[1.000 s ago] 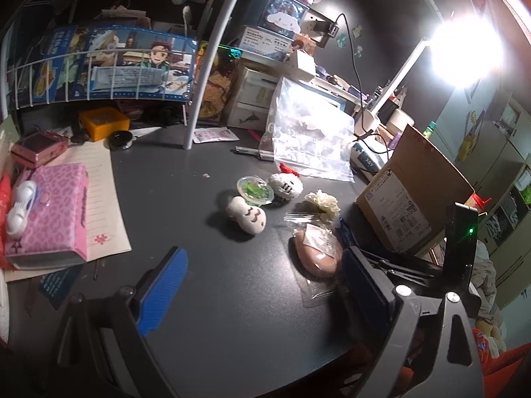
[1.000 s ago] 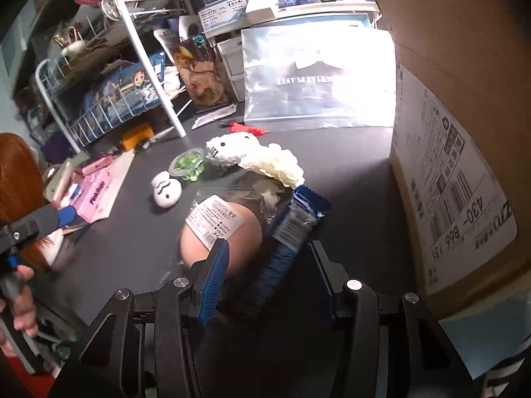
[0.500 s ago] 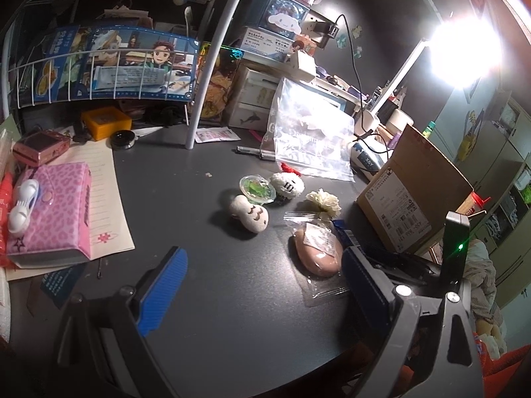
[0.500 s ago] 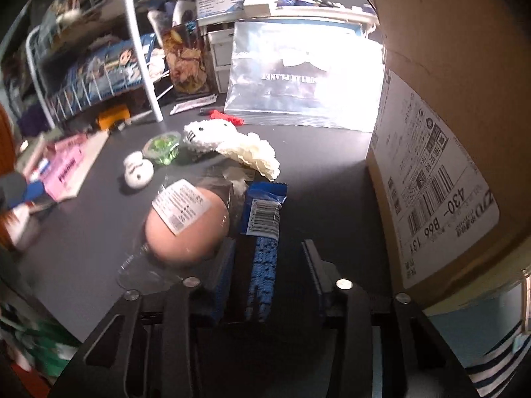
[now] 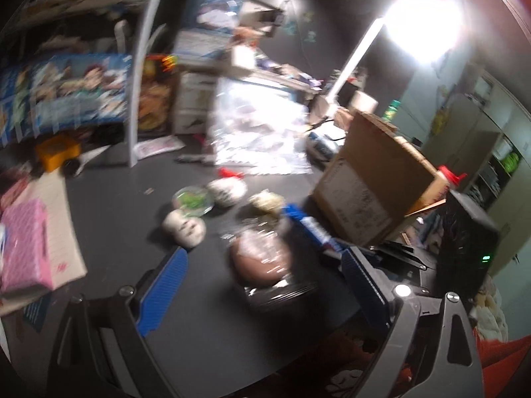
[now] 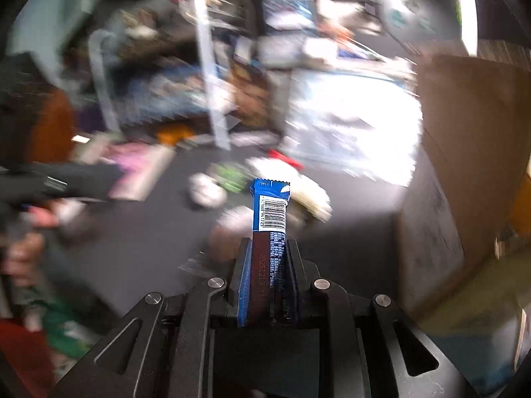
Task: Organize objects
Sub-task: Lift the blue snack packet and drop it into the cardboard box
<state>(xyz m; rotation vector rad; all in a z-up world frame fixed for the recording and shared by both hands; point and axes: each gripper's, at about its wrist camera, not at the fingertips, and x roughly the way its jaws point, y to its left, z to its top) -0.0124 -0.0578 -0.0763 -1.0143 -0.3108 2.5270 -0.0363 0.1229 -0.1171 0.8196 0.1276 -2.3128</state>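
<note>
My right gripper [image 6: 269, 248] is shut on a blue snack bar [image 6: 270, 205] and holds it lifted above the dark desk; the bar also shows in the left wrist view [image 5: 310, 225]. My left gripper [image 5: 262, 285] is open and empty, just in front of a bagged brown bun [image 5: 260, 258]. Beyond it lie a white face toy [image 5: 186, 229], a green-filled clear cup [image 5: 193, 199], a white plush [image 5: 227, 190] and a cream flower [image 5: 267, 200]. Both views are blurred by motion.
An open cardboard box [image 5: 371, 185] stands at the right, close to the bar. A clear plastic bag [image 5: 259, 132] leans at the back. A wire shelf post [image 5: 137, 76], a pink box [image 5: 25, 245] on paper and an orange box [image 5: 58, 154] sit at the left.
My right gripper has closed on the blue snack bar and lifted it off the desk. My left gripper has moved closer to the bun, still open.
</note>
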